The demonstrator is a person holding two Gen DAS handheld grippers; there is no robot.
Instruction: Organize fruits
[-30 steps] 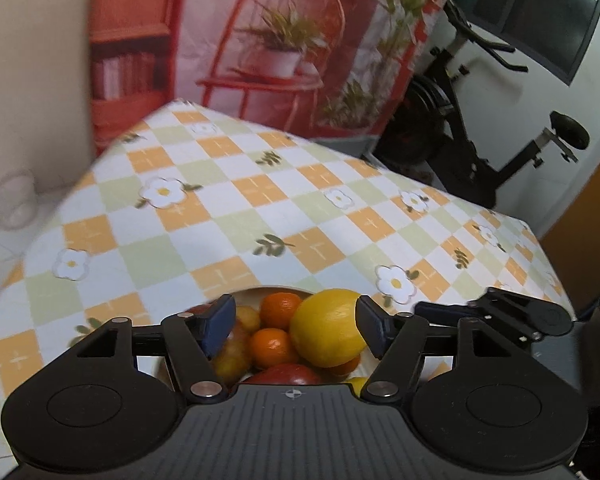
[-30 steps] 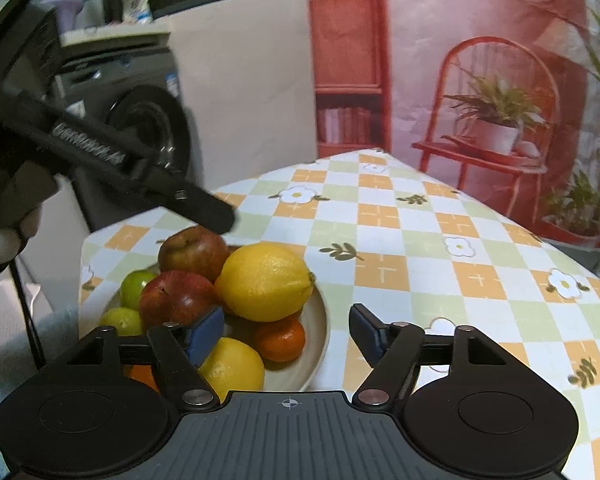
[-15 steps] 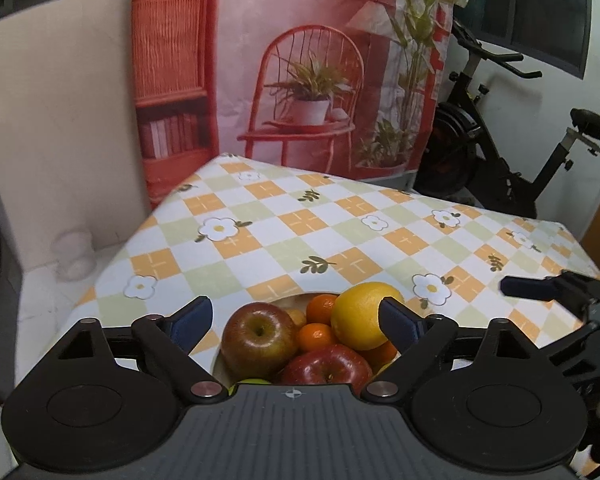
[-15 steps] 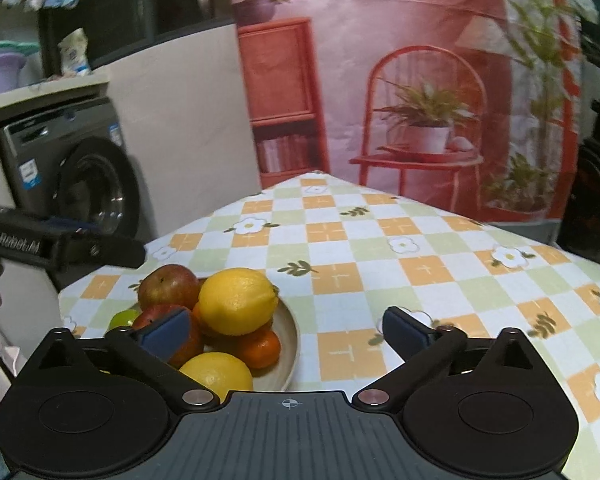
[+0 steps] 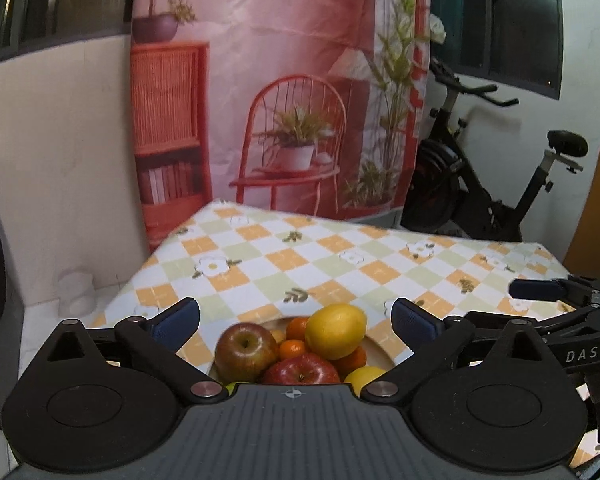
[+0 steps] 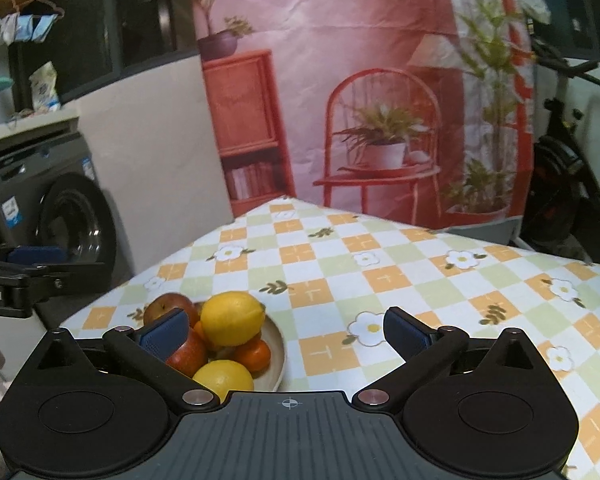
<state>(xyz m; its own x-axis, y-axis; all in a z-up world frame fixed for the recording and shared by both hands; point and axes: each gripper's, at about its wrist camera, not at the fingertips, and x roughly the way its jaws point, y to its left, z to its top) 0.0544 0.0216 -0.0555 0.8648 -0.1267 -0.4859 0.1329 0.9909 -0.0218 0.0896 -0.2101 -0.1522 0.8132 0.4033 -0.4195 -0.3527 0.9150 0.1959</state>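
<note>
With every visible fruit heaped on the beige plate point(image 6: 278, 350) near the corner of the checked tablecloth point(image 6: 380, 280), the sorting looks finished or nearly so, as far as these views reach. A large lemon point(image 5: 335, 331) crowns the pile, two red apples point(image 5: 246, 352) sit beside and below it, small tangerines point(image 5: 293, 349) fill the gaps, and a second lemon point(image 6: 223, 378) lies at the near edge. No loose fruit shows on the cloth. Both tools are empty: the left gripper point(image 5: 295, 316) and the right gripper point(image 6: 286, 326) have just been opening, jaws now spread wide with nothing pinched, both raised clear of the pile.
</note>
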